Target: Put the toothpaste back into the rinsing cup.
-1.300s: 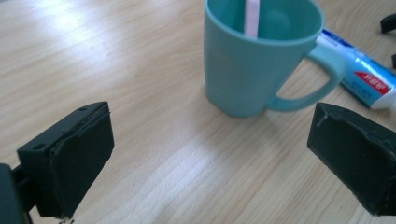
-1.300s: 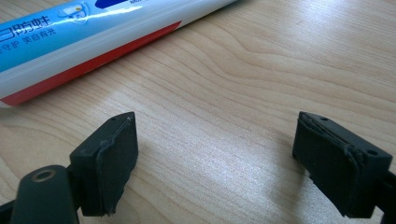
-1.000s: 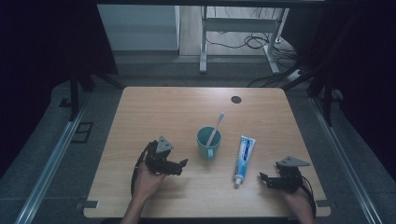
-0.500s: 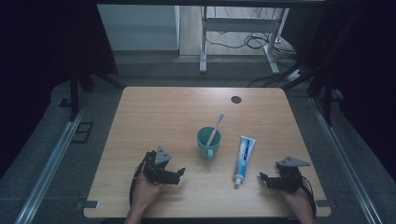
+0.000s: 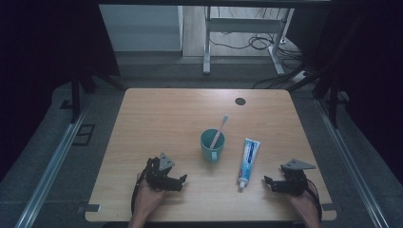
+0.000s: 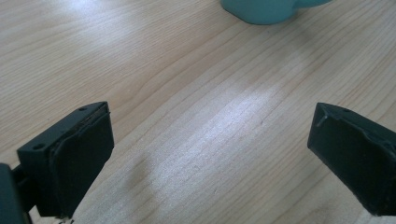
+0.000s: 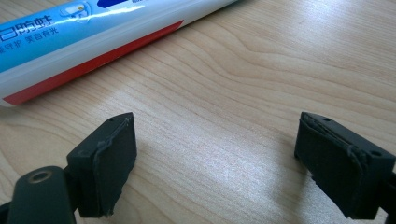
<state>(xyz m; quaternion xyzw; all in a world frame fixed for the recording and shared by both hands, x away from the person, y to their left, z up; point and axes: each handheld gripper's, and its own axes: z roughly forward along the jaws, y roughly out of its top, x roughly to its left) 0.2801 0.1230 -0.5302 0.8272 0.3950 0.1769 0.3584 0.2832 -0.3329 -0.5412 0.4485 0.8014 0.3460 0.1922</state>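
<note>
A teal mug [image 5: 212, 145] stands near the middle of the wooden table [image 5: 166, 114] with a toothbrush [image 5: 219, 129] leaning in it. To its right lies a white and blue toothpaste tube [image 5: 248, 160], cap toward the front edge. My left gripper [image 5: 181, 181] rests low at the front left, open and empty, pointing right toward the mug's base [image 6: 266, 9]. My right gripper [image 5: 267, 182] rests at the front right, open with nothing between its jaws, just right of the tube's cap end. In the right gripper view the tube [image 7: 93, 37] lies close ahead on the left.
A small dark round grommet [image 5: 240, 101] sits near the table's far edge. Beyond the table are a metal desk frame [image 5: 207, 42] and cables on the floor. Rails run along both sides of the table.
My left gripper has drawn back toward the front edge and slightly right over the last second. The right gripper, mug and tube have not moved.
</note>
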